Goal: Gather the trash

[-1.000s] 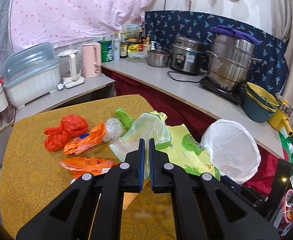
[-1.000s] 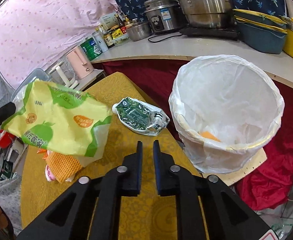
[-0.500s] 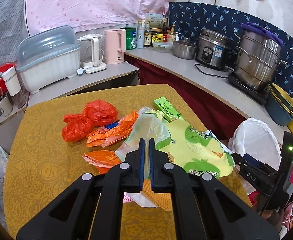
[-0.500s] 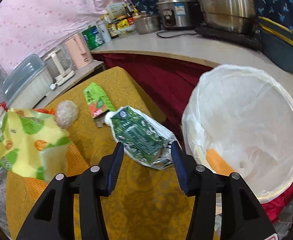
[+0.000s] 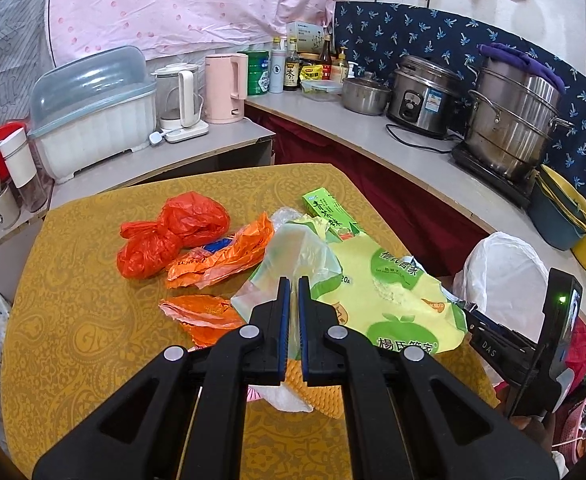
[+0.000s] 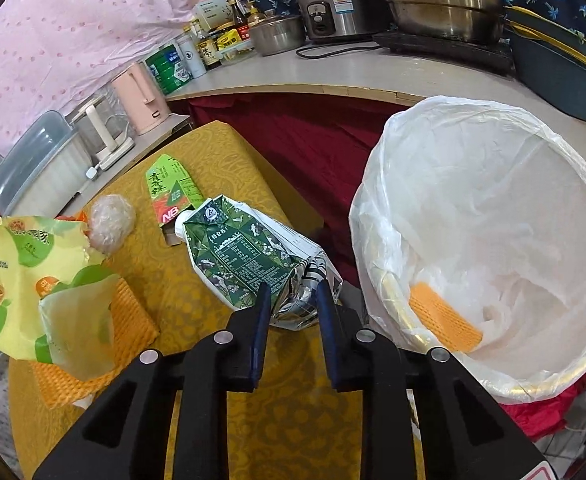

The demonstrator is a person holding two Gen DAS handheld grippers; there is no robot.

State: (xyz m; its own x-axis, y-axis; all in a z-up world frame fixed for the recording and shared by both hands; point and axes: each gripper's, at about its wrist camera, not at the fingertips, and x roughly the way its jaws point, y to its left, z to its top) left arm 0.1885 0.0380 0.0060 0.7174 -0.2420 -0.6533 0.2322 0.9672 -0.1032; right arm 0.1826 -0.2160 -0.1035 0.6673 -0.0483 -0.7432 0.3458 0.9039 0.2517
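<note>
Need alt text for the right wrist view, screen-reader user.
The right gripper, jaws open, straddles the crumpled end of a flattened dark green carton on a yellow table. A white-lined trash bin stands to the right, an orange scrap inside.

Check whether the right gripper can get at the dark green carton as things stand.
Probably yes: the right gripper is open with the crumpled end of the dark green carton between its fingers, and nothing blocks it on the table.

The right gripper [image 6: 291, 294], shut a second ago, is now opened and brought down around the crushed end of the green carton [image 6: 249, 258]. The yellow-green bag [image 5: 393, 300] in the left gripper [image 5: 293, 286] is now lowered nearer the table [image 5: 73, 320].
</note>
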